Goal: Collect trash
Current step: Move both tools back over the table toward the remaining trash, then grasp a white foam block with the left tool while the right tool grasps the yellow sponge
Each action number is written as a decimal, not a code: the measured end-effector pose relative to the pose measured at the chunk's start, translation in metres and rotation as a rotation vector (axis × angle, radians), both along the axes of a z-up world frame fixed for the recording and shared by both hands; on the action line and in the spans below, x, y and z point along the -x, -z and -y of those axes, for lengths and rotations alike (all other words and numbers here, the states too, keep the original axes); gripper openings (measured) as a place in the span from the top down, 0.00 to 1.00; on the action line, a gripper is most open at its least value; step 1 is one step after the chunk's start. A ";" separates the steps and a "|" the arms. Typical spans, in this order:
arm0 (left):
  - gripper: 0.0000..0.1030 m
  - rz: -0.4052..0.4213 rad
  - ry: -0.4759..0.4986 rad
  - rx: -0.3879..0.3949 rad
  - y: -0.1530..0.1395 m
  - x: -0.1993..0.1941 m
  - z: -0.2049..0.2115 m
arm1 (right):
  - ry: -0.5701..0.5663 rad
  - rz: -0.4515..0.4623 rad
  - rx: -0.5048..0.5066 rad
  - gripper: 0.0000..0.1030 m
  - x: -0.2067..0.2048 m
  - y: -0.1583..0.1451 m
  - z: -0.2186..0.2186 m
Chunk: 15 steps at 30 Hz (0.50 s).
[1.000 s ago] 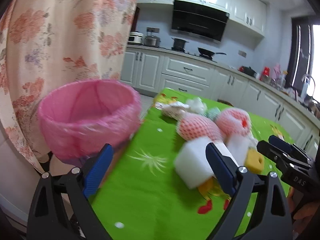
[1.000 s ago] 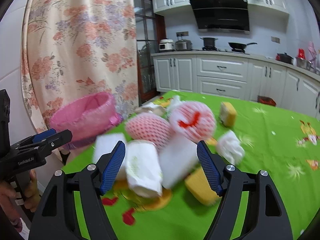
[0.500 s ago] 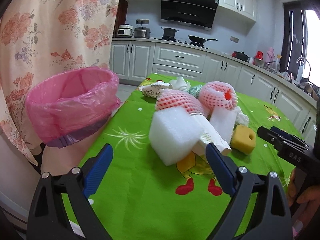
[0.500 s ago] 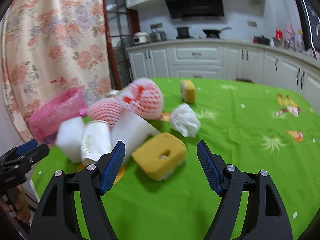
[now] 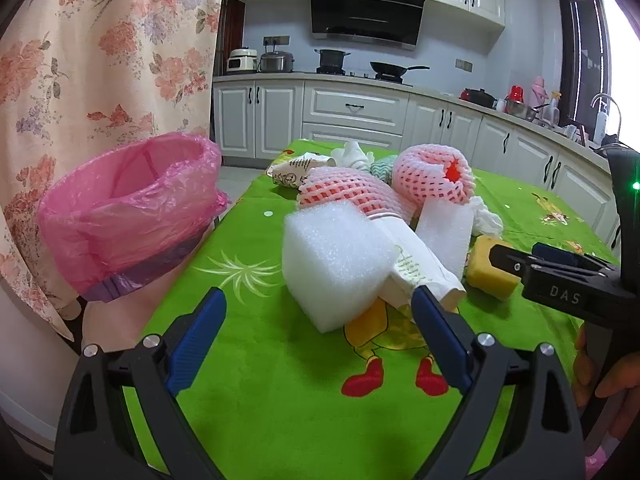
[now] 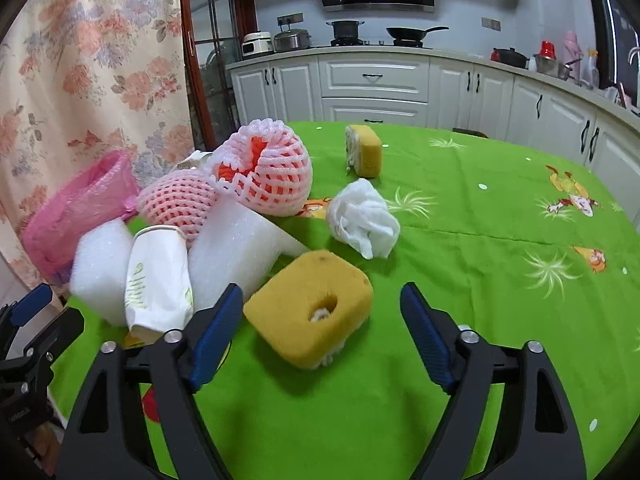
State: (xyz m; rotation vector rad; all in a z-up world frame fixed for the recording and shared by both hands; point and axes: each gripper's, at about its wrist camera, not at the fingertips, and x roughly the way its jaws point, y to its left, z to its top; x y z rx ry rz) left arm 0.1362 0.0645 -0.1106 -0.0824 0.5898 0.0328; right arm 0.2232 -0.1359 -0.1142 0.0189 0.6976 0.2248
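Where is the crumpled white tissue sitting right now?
In the right wrist view the crumpled white tissue lies on the green tablecloth, right of the netted fruit and beyond the near yellow sponge.

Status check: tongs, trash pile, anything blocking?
Both tongs open, empty; right tongs just widened at yellow sponge. Left tongs face white foam block. Pink-lined bin unobstructed.

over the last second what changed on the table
Both hand-held grippers came down closer to the trash pile. The right hand-held gripper swung from the paper cup to the yellow sponge, its jaws just opening wider, nothing gripped. The left hand-held gripper is open. Trash and pink bin unmoved.
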 end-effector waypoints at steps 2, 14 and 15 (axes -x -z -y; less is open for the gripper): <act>0.12 -0.002 -0.003 0.014 0.000 -0.004 -0.001 | 0.005 -0.027 0.009 0.24 -0.006 0.004 -0.006; 0.12 0.038 -0.036 0.021 -0.005 -0.031 0.014 | 0.018 -0.079 0.019 0.41 -0.011 0.011 -0.001; 0.12 0.041 -0.037 0.021 -0.006 -0.033 0.015 | 0.018 -0.079 0.016 0.41 -0.011 0.010 0.000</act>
